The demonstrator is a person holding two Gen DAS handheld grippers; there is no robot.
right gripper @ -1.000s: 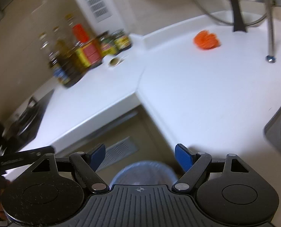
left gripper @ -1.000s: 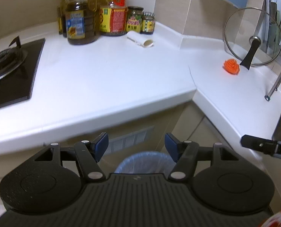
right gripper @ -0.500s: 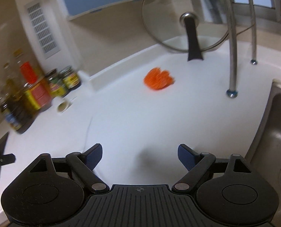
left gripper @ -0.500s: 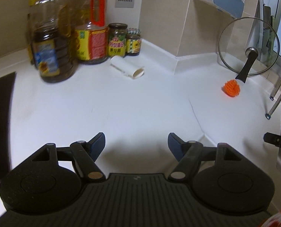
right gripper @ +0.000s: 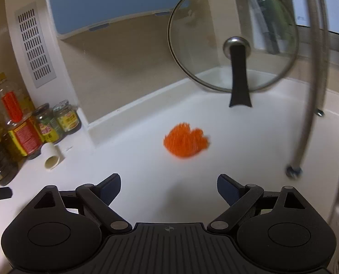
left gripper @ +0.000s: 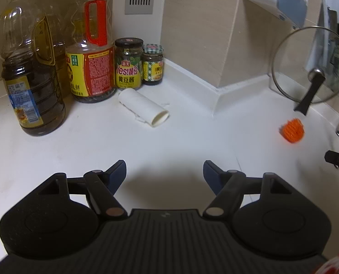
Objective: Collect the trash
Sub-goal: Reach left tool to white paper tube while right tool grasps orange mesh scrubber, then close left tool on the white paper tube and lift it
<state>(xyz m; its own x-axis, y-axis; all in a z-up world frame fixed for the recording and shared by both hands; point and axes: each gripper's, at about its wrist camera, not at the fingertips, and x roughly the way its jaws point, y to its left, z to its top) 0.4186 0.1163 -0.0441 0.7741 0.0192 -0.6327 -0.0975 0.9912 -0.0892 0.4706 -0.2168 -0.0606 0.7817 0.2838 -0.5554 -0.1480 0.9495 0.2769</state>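
White counter (left gripper: 169, 141) fills both my views, and at its back stand two big oil bottles, one (left gripper: 30, 86) about half full of dark oil and a red-handled one (left gripper: 91, 64) nearly empty, then two lidded jars (left gripper: 128, 65) of sauce. Just before the jars lies the paper tube (left gripper: 144, 107), hollow end toward me, well apart from the orange scrap (right gripper: 185, 142) near the leaning glass lid (right gripper: 233, 52). My left gripper (left gripper: 165, 173) and right gripper (right gripper: 168, 186) hover with jaws spread, holding nothing.
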